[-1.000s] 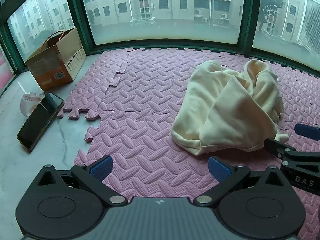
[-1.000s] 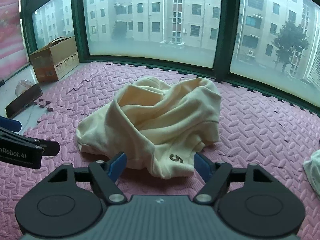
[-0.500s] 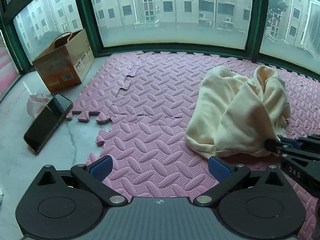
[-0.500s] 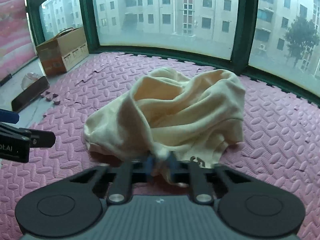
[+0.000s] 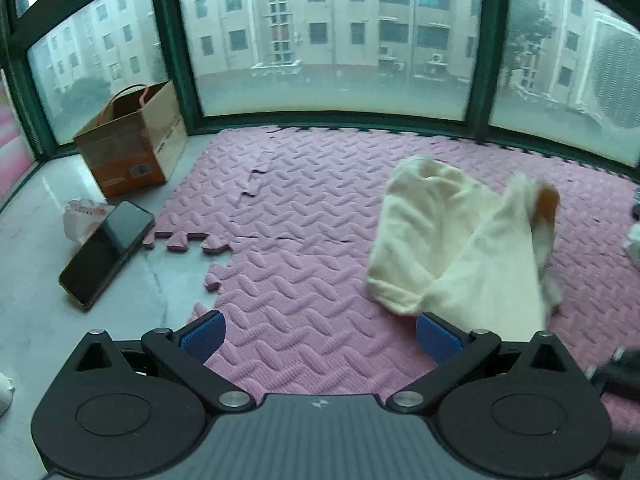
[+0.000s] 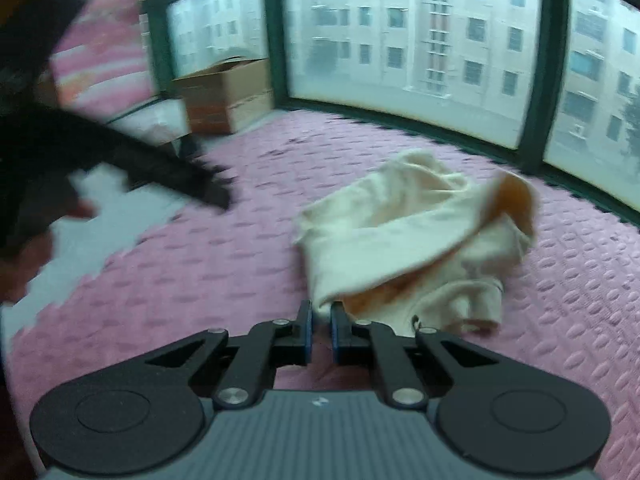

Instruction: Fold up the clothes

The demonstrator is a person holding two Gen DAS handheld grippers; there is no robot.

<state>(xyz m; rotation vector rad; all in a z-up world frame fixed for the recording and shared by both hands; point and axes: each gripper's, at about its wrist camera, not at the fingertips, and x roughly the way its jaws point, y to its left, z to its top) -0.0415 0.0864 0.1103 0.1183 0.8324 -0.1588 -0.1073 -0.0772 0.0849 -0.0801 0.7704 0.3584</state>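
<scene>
2 grippers in view. right gripper (image 6: 321, 330): jaws nearly together, pinching an edge of the cream garment (image 6: 416, 248); they were wide apart 1 s ago and closed onto the cloth. Garment now drawn up from the pink foam mat (image 6: 200, 280), pulled out longer than the earlier crumpled heap, far end still on the mat. left gripper (image 5: 320, 330): jaws spread wide, nothing between them, above the mat just left of the garment, same as before. Right view blurred.
</scene>
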